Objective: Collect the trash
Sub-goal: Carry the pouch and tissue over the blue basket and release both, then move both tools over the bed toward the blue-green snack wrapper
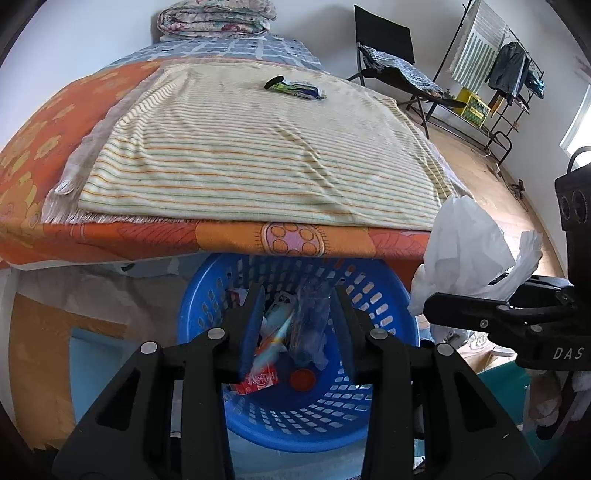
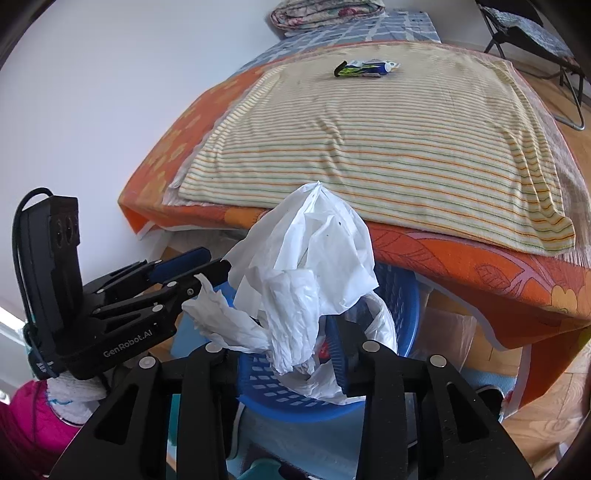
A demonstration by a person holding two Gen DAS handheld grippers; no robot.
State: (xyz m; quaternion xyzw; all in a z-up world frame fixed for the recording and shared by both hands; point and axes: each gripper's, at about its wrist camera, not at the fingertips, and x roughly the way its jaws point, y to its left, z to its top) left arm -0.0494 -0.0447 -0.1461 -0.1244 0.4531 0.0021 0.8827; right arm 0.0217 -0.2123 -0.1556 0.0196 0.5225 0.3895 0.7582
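Right wrist view: my right gripper (image 2: 295, 354) pinches a white bag (image 2: 314, 266), hiding the blue basket (image 2: 402, 295); left gripper (image 2: 207, 267), marked GenRobot.AI, hangs spread.

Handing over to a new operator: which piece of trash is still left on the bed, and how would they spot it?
Find the cream striped towel on the bed. Near its far end lies a crumpled green, blue and white wrapper, the only object on it.

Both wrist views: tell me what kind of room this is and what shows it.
Most likely a bedroom in a home. A bed with an orange floral sheet and a folded quilt fills the view, and a clothes rack with hanging garments stands near a folding chair on a wooden floor.
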